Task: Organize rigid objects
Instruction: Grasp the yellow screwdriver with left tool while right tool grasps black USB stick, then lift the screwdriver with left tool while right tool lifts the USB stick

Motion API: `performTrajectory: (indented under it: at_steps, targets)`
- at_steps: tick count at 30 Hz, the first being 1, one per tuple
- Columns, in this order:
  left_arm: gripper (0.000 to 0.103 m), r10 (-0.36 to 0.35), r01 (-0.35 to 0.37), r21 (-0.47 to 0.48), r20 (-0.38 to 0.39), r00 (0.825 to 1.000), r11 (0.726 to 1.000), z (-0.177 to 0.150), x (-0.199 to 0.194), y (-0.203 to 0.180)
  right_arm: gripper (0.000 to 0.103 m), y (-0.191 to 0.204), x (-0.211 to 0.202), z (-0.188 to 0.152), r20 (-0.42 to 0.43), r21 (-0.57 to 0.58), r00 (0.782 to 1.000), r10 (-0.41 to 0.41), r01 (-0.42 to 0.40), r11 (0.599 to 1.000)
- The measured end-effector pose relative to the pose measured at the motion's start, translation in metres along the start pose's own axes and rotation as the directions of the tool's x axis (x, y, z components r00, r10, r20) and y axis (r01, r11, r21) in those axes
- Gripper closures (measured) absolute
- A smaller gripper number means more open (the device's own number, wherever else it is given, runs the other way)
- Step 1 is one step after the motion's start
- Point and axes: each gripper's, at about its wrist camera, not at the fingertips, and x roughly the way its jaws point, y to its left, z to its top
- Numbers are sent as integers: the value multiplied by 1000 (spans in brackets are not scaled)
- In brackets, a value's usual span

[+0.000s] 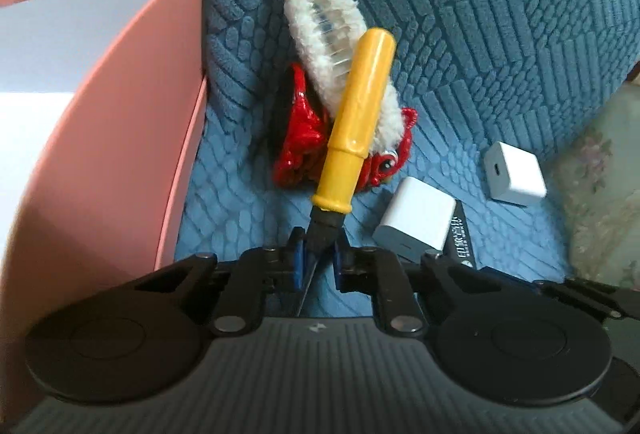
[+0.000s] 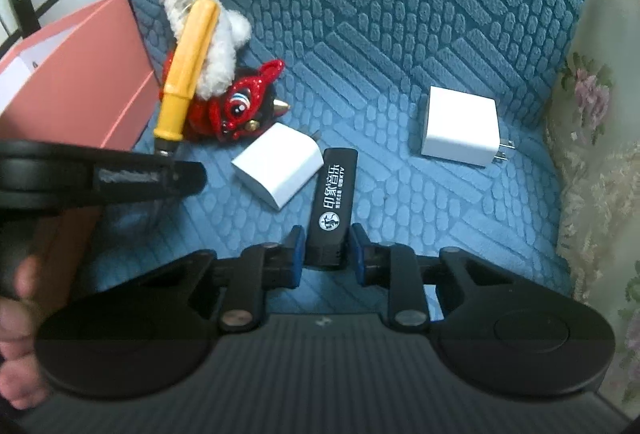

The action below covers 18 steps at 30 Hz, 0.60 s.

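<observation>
Seemingly little is sorted yet: two white charger cubes (image 2: 460,124), a red glossy lion-head ornament (image 2: 236,106) and a fluffy white comb (image 1: 320,34) lie loose on the blue quilted cushion (image 2: 400,14) beside the pink cardboard box (image 1: 100,114). Left tongs (image 1: 318,258) pinch the yellow-handled screwdriver (image 1: 356,122) at its dark shank (handle pointing away). Right tongs (image 2: 326,250) clamp the near end of the black printed lighter (image 2: 334,198).

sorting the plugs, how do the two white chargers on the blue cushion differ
The nearer charger lies tilted beside the black lighter, close to the red figurine; the farther charger sits alone nearer the floral fabric. The farther one's metal prongs show clearly in the right wrist view; the nearer one's barely peek out behind it. Both are white cubes, neither held.
</observation>
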Motion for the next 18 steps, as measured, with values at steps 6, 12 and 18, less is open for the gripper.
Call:
performTrajectory:
  at_steps: [6,12,18]
  targets:
    - [87,-42,41,-41,-29,999,998,-15,-26,-1,76,4,-23,-10,-22,17,1000,-17,18,1000]
    - [88,-60,59,-13,-58,996,998,-49,-57,-11,76,5,-55,-28,-53,86,998,-23,28,996]
    - [88,-72,72,5,-85,994,997,-89,-83,-10,77,7,-84,-51,-93,144,995,-23,36,989]
